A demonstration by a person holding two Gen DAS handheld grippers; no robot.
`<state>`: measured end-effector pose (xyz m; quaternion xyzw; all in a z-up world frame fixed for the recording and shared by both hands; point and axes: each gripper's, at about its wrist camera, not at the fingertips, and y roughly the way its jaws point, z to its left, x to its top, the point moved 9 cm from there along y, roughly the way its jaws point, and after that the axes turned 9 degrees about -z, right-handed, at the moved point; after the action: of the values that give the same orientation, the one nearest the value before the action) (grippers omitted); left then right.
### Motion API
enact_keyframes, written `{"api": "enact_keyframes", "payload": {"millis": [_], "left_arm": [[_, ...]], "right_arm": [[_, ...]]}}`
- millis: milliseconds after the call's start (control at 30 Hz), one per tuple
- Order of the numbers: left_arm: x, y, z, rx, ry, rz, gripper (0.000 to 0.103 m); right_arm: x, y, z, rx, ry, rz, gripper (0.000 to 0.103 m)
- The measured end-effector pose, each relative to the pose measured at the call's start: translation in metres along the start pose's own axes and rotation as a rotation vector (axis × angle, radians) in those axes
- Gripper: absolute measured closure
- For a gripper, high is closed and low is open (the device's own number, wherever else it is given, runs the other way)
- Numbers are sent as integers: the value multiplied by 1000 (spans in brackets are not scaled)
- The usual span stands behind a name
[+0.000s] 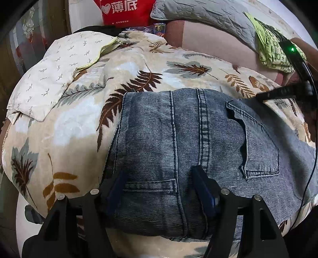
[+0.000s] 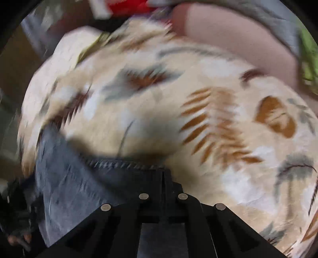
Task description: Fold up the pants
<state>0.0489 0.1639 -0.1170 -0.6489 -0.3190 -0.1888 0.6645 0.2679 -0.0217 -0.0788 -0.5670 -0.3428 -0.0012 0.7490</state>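
1. At the upper left of the left wrist view, a pale quilted cover (image 1: 45,79) printed with small sprigs lies flat over the edge of a plush cream blanket (image 1: 83,127) patterned with brown, grey and ochre leaves.
2. Along the upper edge, a red bag (image 1: 123,12) with white characters stands beside a grey stitched pillow (image 1: 198,12).
3. Centre frame, the pants (image 1: 188,135), faded blue-grey ribbed denim, lie folded into a thick rectangle on the blanket, with doubled seams running up and down it and a patch pocket facing up at right.
4. At the lower edge, the left gripper (image 1: 159,184) rests on the denim with its jaws spread apart, one black finger on either side of a seam, clasping nothing.
5. At the upper right, a crumpled green printed cloth (image 1: 272,51) lies by the right gripper (image 1: 278,93), a black bar reaching over the denim.
6. In the blurred right wrist view, the right gripper (image 2: 163,174) has its jaws pressed together, at the hem of the pants (image 2: 79,184) in the lower left; whether cloth is pinched cannot be told.
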Motion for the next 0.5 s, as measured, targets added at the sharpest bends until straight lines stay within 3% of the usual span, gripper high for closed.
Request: {"api": "enact_keyframes", "payload": {"millis": [100, 200, 233, 267, 300, 333, 500], "left_arm": [[0, 0, -1, 3, -2, -2, 32], [0, 0, -1, 3, -2, -2, 32], [0, 0, 0, 3, -3, -2, 32], [1, 0, 0, 1, -7, -3, 32], [1, 0, 0, 1, -8, -3, 32], [1, 0, 0, 2, -8, -4, 32], [1, 0, 0, 3, -5, -8, 31]], "right_arm": [[-1, 7, -5, 6, 51, 9, 101], [6, -5, -13, 5, 102, -80, 96], [8, -9, -18, 1, 135, -90, 81], [9, -13, -22, 4, 155, -94, 47], [9, -17, -25, 6, 171, -102, 31], [9, -21, -26, 4, 175, -119, 22], [-2, -1, -7, 44, 90, -40, 25]]}}
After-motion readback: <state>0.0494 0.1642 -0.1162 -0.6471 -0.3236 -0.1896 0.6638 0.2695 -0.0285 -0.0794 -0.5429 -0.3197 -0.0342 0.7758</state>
